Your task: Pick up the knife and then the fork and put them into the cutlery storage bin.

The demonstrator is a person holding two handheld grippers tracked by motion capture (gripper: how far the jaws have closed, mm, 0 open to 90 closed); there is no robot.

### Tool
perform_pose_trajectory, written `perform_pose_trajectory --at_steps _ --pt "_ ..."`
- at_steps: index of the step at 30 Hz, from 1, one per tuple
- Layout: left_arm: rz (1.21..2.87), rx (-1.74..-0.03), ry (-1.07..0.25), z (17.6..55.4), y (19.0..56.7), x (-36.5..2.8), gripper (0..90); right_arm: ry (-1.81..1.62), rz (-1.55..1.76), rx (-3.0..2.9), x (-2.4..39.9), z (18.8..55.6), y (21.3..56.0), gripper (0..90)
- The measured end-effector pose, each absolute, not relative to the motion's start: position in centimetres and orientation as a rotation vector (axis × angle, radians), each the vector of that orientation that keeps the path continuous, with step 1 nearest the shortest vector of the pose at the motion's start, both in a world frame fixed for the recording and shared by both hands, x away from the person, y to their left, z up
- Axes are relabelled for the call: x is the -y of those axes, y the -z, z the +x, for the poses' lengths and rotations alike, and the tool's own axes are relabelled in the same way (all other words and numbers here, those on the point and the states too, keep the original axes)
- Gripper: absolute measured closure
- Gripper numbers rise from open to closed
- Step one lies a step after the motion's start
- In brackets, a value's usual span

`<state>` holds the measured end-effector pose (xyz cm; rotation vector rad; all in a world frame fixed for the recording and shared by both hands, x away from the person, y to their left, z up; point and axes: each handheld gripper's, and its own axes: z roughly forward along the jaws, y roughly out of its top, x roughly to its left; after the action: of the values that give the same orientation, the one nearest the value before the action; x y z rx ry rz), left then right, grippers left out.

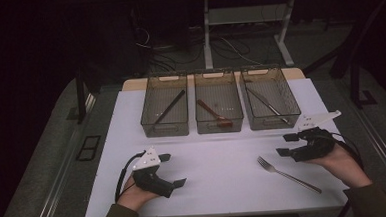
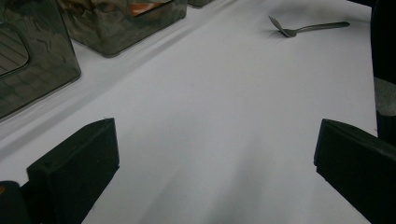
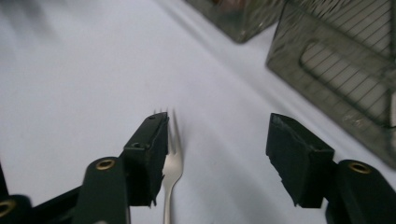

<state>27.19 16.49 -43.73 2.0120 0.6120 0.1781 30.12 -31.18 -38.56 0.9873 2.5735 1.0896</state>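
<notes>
Right gripper [image 3: 217,154] jaws open approx halfway, nothing held, over fork [image 3: 172,163] on white table [image 1: 219,162], left gripper [image 2: 215,172] jaws wide open, empty, w/ three bins [image 1: 220,124] behind.

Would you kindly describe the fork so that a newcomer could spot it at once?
On the white table, look in front of the three smoky bins, toward the right side. The fork lies flat by the right hand-held gripper. It alone lies outside a bin.

Dim, dark-edged pictures; right gripper view slightly blurred.
</notes>
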Motion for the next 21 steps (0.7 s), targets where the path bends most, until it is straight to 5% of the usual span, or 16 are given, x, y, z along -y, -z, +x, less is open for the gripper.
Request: perform_pose_trajectory --at_steps 21 --pt "2.01 -0.618 -0.179 27.2 43.7 -16.5 0.0 -0.504 0.899 -2.891 28.3 28.7 40.7 64.0"
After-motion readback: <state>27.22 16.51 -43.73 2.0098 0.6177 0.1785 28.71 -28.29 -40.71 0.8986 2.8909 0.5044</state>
